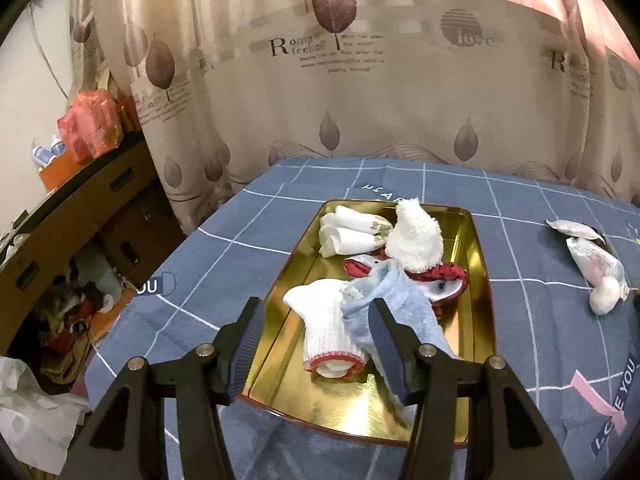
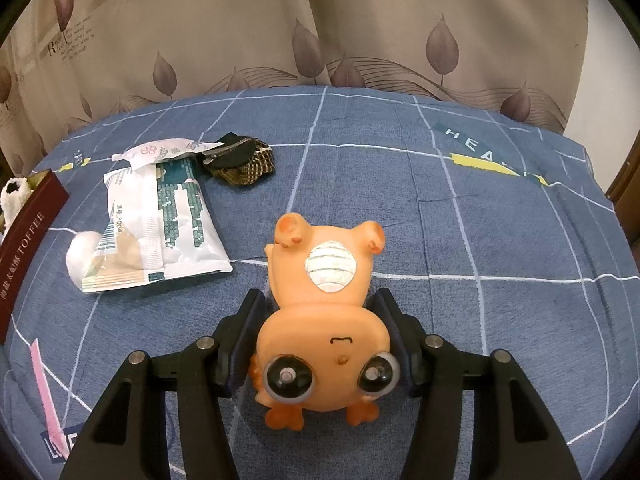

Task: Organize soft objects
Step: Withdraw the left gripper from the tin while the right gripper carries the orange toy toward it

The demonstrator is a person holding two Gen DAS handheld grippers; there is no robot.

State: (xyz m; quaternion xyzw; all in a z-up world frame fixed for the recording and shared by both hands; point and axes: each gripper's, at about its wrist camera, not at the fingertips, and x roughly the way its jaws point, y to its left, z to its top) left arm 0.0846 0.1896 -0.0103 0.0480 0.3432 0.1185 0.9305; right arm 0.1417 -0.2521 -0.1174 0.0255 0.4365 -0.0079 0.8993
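Observation:
A gold tin tray (image 1: 360, 404) lies on the blue checked cloth and holds several socks. Among them are a white sock with a red cuff (image 1: 324, 332), a light blue sock (image 1: 396, 308), a fluffy white sock (image 1: 416, 240) and folded white socks (image 1: 352, 232). My left gripper (image 1: 316, 306) hovers open over the tray's near end, above the red-cuffed sock, with its right finger in front of the blue sock. My right gripper (image 2: 320, 296) is shut on an orange rubber animal toy (image 2: 324, 320), held belly up with its eyes toward the camera, over the cloth.
Plastic packets (image 2: 160, 232), a cotton ball (image 2: 82, 256) and a dark mesh hair clip (image 2: 240, 160) lie on the cloth left of the toy. The tin's maroon wall (image 2: 32, 240) is at the far left. Cardboard boxes (image 1: 80, 216) and floor clutter sit beyond the cloth's left edge, and a curtain hangs behind.

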